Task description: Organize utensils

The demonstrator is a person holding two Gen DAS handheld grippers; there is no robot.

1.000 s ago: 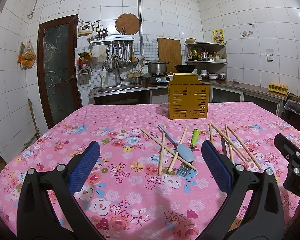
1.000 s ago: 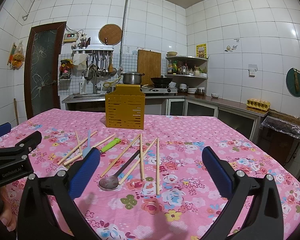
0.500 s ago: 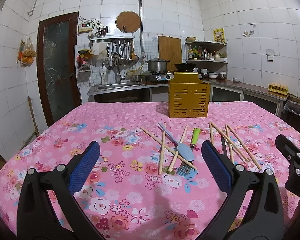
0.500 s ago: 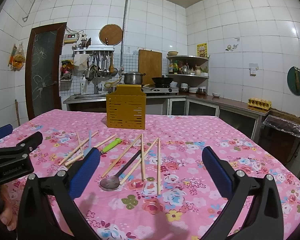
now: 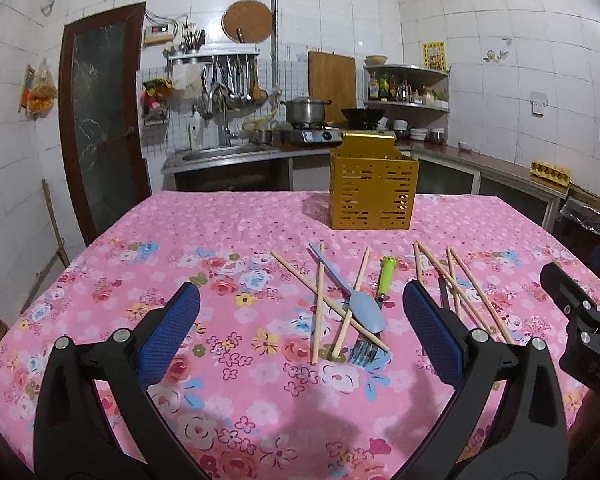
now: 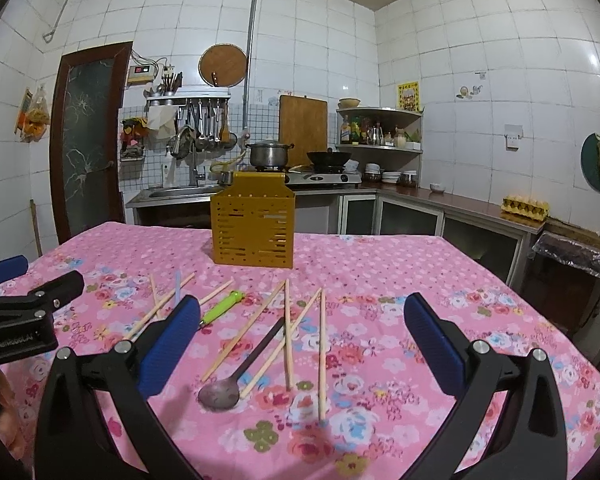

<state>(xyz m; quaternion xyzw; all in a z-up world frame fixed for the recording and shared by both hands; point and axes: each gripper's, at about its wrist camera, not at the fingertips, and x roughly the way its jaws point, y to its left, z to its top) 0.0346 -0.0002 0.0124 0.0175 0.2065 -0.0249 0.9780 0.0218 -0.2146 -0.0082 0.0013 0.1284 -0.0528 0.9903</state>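
A yellow perforated utensil holder (image 5: 374,188) (image 6: 254,225) stands at the far middle of the pink floral table. In front of it lie several wooden chopsticks (image 5: 319,304) (image 6: 287,336), a light-blue spoon (image 5: 362,307), a green-handled fork (image 5: 385,274) (image 6: 223,307) and a dark spoon (image 6: 240,376). My left gripper (image 5: 300,332) hovers open just short of the blue spoon and fork. My right gripper (image 6: 300,346) is open above the dark spoon and the right group of chopsticks. Neither holds anything.
The pink floral tablecloth (image 5: 220,248) covers the whole table. Beyond it are a sink counter (image 5: 220,156), a stove with a pot (image 5: 306,110) and a brown door (image 5: 100,120). An egg tray (image 6: 526,204) sits on the right counter.
Both grippers have stayed nearly still and open; the views shift only slightly. The utensils have not moved.
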